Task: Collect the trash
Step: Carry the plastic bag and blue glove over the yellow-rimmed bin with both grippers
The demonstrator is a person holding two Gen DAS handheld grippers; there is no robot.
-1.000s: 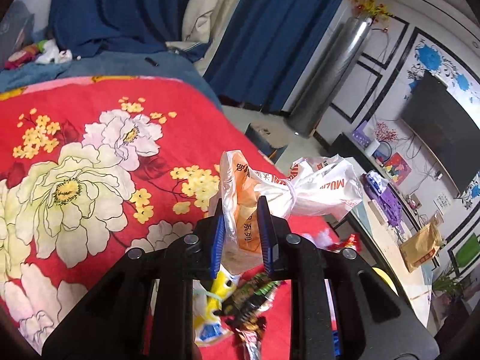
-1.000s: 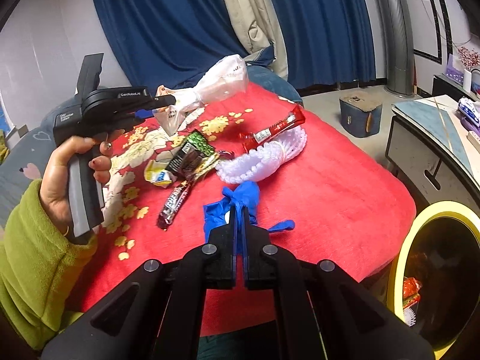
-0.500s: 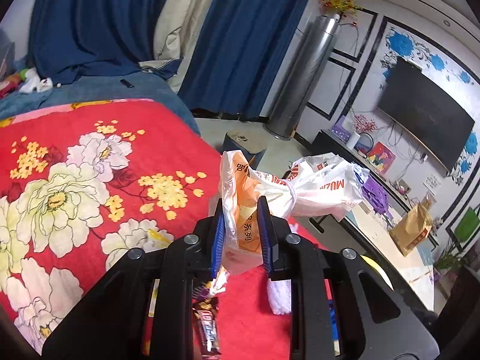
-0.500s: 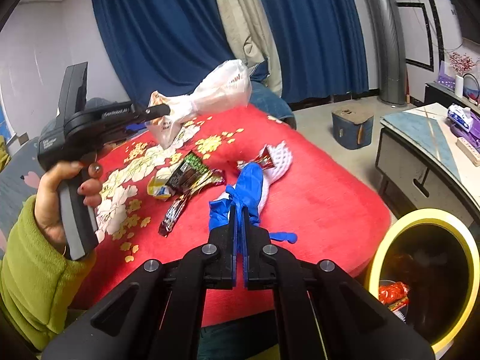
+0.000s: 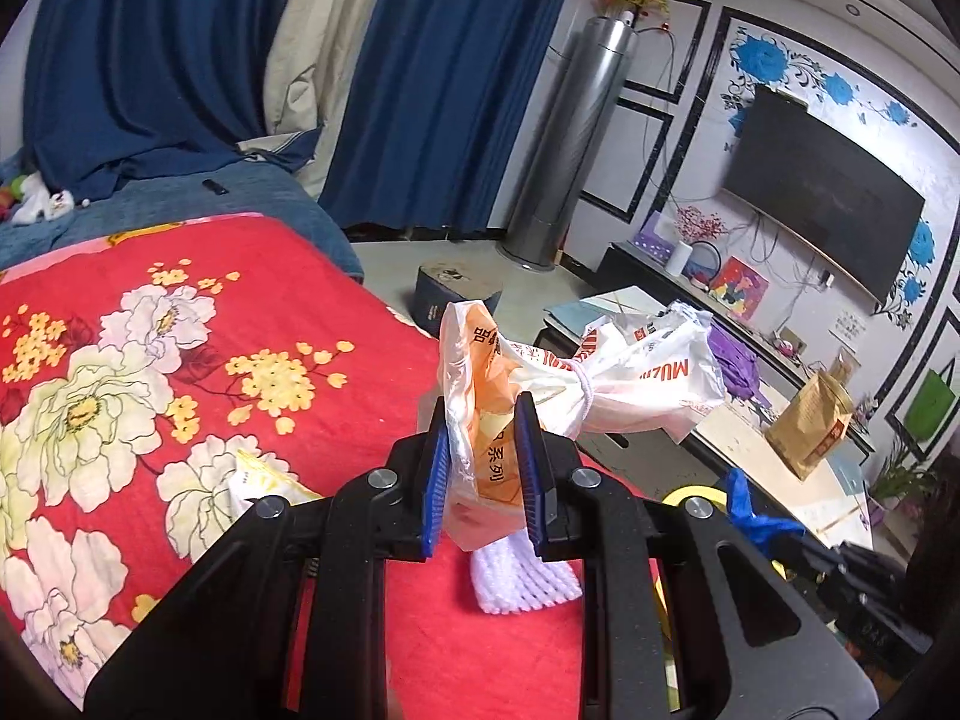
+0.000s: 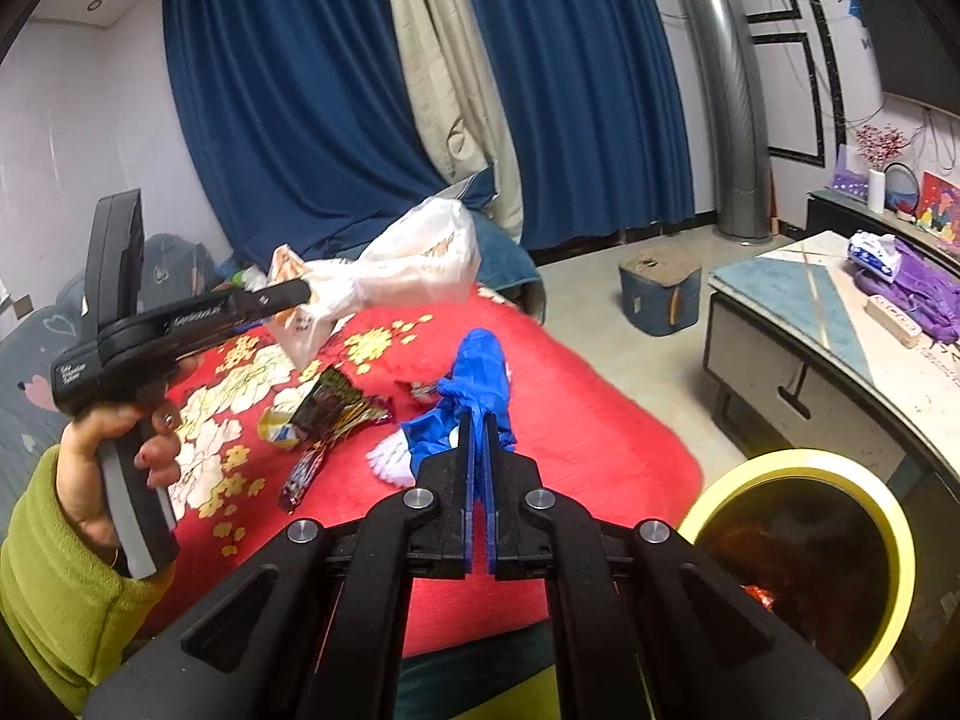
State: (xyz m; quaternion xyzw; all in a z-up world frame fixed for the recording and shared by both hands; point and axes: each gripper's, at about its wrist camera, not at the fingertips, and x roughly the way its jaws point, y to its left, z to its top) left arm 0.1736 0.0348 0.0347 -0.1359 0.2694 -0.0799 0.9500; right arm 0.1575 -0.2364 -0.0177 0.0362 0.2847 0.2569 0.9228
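A knotted plastic bag (image 5: 576, 378) hangs pinched in the left gripper (image 5: 483, 474) above the red bed (image 5: 198, 372). The right gripper (image 6: 478, 480), jaws nearly together, clamps a blue glove (image 6: 480, 372). Carry both steadily over the yellow-rimmed bin (image 6: 804, 570), near right, before releasing.

bin (image 6: 888, 516) mouth open | wrappers (image 6: 336, 414) clutter bedspread (image 6: 600, 420)

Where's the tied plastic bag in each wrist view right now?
Left wrist: the tied plastic bag sits at centre, pinched between the left gripper pads, its knotted end sticking out to the right.
Right wrist: the bag is upper left of centre, held above the red blanket by the gripper in the person's hand.
Shared landmark: the silver column beside the blue curtains.
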